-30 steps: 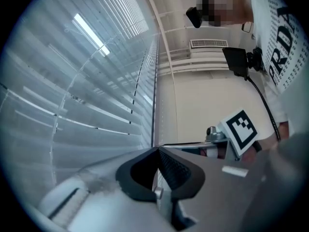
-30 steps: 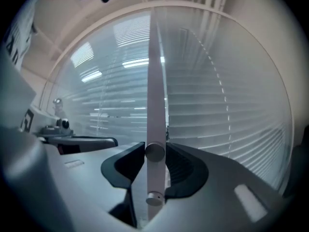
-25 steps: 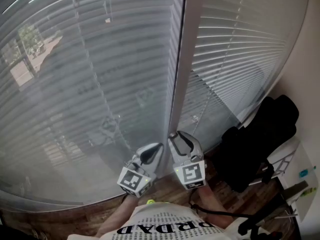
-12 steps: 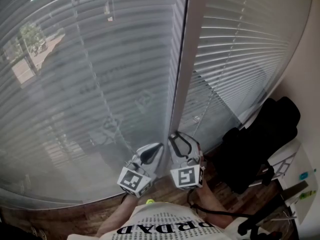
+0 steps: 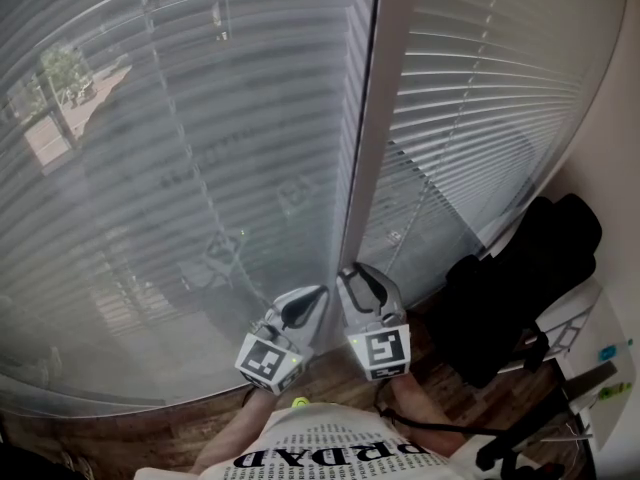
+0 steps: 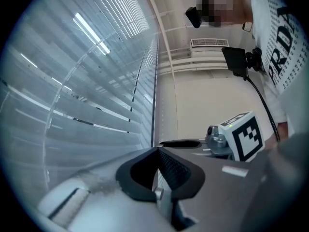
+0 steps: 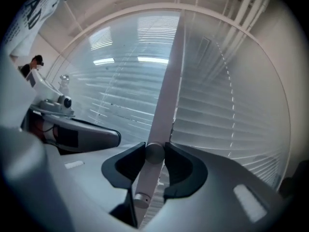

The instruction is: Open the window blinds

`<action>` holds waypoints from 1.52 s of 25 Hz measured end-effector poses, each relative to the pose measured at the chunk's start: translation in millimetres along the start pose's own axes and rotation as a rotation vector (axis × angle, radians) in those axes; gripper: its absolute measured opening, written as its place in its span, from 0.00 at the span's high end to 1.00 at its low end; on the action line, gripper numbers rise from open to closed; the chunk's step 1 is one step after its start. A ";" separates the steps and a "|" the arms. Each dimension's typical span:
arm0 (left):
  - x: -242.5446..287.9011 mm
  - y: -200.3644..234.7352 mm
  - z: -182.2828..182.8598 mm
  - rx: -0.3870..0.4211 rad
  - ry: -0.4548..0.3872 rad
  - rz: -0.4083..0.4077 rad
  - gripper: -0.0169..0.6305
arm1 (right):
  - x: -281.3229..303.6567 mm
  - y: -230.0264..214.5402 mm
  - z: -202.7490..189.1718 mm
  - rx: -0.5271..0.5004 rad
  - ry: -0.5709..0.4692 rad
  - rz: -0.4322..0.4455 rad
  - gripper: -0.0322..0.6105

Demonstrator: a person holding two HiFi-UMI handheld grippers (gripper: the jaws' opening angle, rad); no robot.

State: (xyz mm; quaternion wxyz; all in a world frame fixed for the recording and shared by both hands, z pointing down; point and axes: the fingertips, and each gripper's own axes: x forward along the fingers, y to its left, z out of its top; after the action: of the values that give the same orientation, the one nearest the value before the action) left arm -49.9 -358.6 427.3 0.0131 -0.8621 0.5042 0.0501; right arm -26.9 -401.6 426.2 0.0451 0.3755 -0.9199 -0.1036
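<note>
Here, the right gripper (image 7: 154, 152) holds the blind wand (image 7: 146, 178).
Its jaws, just closing, clamp it on both sides; left gripper (image 6: 158, 150) jaws together, empty.

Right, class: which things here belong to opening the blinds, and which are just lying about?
For the job:
blinds
white wand

Just lying about:
black bag
white rack

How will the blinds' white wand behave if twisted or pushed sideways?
The wand looks straight and rigid, so twisting should turn it without bending. It appears round and smooth, so it may slip. Seemingly hanging beside the blinds, it would probably swing if pushed.
</note>
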 end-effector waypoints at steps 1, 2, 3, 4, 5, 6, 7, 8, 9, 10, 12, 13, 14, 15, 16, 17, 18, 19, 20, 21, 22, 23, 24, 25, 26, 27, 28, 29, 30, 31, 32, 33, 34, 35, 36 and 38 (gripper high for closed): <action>0.3 -0.6 1.4 -0.005 -0.011 -0.003 0.99 | 0.0 -0.3 -1.1 0.026 -0.003 0.003 0.74; 0.2 -0.4 1.6 -0.003 -0.011 -0.002 0.99 | 0.0 -0.5 -2.2 0.048 -0.005 0.005 0.74; -0.2 0.5 1.0 0.005 -0.001 0.001 0.99 | -0.1 -0.7 -2.8 0.068 -0.007 0.007 0.74; -0.5 1.0 0.6 0.010 0.004 0.003 0.99 | -0.1 -1.1 -3.1 0.088 -0.008 0.007 0.74; -0.4 0.5 1.3 0.003 -0.002 0.002 0.99 | -0.2 -1.6 -3.2 0.111 -0.009 0.007 0.74; -0.3 -0.6 2.2 -0.010 -0.015 -0.001 0.99 | -0.4 -2.4 -3.5 0.135 -0.011 0.006 0.74; -0.4 -1.4 2.4 -0.019 -0.022 -0.004 0.99 | -0.6 -3.3 -4.0 0.165 -0.013 0.005 0.74; -0.8 -1.4 1.5 -0.021 -0.021 -0.004 0.99 | -0.7 -4.3 -4.5 0.202 -0.016 0.006 0.74; -1.2 -1.2 0.9 -0.020 -0.019 -0.003 0.99 | -0.8 -5.0 -5.1 0.246 -0.020 0.008 0.74; -1.4 -1.2 1.6 -0.021 -0.021 -0.003 0.99 | -0.9 -5.6 -5.5 0.288 -0.025 0.010 0.74; -2.1 -1.0 1.4 -0.012 -0.020 -0.005 0.99 | -1.2 -6.6 -5.7 0.342 -0.030 0.011 0.74; -2.9 -0.4 -0.4 0.000 -0.012 -0.008 0.99 | -1.2 -6.9 -5.8 0.361 -0.031 0.010 0.74; -3.5 0.1 -1.8 0.008 -0.007 -0.009 0.99 | -1.1 -7.2 -5.8 0.382 -0.032 0.011 0.74; -3.7 0.3 -1.9 0.007 -0.006 -0.008 0.99 | -0.9 -7.5 -5.9 0.407 -0.033 0.011 0.74; -3.7 0.3 -1.8 0.003 -0.006 -0.007 0.99 | -0.8 -7.9 -6.2 0.436 -0.033 0.012 0.74; -3.8 0.4 -2.2 0.002 -0.003 -0.007 0.99 | -0.7 -8.5 -6.5 0.471 -0.033 0.013 0.74; -3.8 0.5 -1.9 0.002 0.000 -0.005 0.99 | -0.6 -8.9 -6.8 0.508 -0.033 0.015 0.74; -3.6 0.6 -0.5 0.004 0.001 -0.002 0.99 | -0.6 -9.3 -7.1 0.540 -0.033 0.017 0.74; -3.3 0.8 0.7 0.007 0.003 0.001 0.99 | -0.6 -9.6 -7.3 0.561 -0.033 0.017 0.74; -3.0 0.5 1.6 0.005 -0.002 0.001 0.99 | -0.5 -9.8 -7.5 0.574 -0.033 0.017 0.74; -2.6 -0.3 2.5 -0.005 -0.015 -0.002 0.99 | -0.5 -10.0 -7.8 0.586 -0.035 0.016 0.74; -2.2 -1.1 3.1 -0.013 -0.026 -0.005 0.99 | -0.5 -10.3 -8.0 0.600 -0.037 0.015 0.74; -2.0 -1.2 3.3 -0.015 -0.030 -0.007 0.99 | -0.4 -10.6 -8.1 0.614 -0.039 0.014 0.74; -2.0 -0.7 2.8 -0.010 -0.026 -0.006 0.99 | -0.3 -10.9 -8.3 0.627 -0.042 0.014 0.74; -2.3 0.4 1.6 0.001 -0.015 -0.004 0.99 | -0.2 -11.0 -8.5 0.640 -0.044 0.013 0.74; -2.6 1.5 0.4 0.011 -0.004 -0.001 0.99 | 0.0 -11.1 -8.7 0.653 -0.047 0.013 0.74; -2.6 1.6 0.1 0.008 -0.002 0.000 0.99 | 0.1 -11.2 -8.9 0.660 -0.049 0.012 0.74; -2.2 0.8 0.8 -0.003 -0.010 -0.001 0.99 | 0.0 -11.3 -8.8 0.660 -0.051 0.011 0.74; -1.9 0.2 1.6 -0.011 -0.018 -0.002 0.99 | 0.0 -11.3 -8.7 0.653 -0.052 0.010 0.74; -2.1 0.4 2.0 -0.009 -0.018 -0.001 0.99 | 0.1 -11.2 -8.6 0.642 -0.051 0.011 0.74; -2.5 1.1 2.3 -0.001 -0.014 0.001 0.99 | 0.0 -11.1 -8.7 0.627 -0.049 0.013 0.74; -3.2 2.0 2.5 0.008 -0.007 0.005 0.99 | -0.1 -10.9 -8.6 0.606 -0.044 0.015 0.74; -4.1 3.0 2.5 0.016 0.001 0.009 0.99 | -0.5 -10.8 -8.2 0.576 -0.038 0.017 0.74; -4.9 3.6 2.6 0.021 0.006 0.011 0.99 | -1.3 -10.8 -7.4 0.529 -0.031 0.018 0.74; -5.6 3.6 3.1 0.019 0.004 0.011 0.99 | -2.5 -10.7 -6.2 0.458 -0.021 0.016 0.73; -6.7 3.0 3.7 0.017 -0.004 0.007 0.99 | -5.7 -9.5 -3.2 0.270 0.003 0.015 0.70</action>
State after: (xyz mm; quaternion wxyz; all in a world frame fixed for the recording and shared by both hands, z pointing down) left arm -56.1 -354.0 424.4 0.0215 -0.8601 0.5074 0.0477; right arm -15.8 -404.8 427.1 -0.0037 0.3712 -0.9283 0.0221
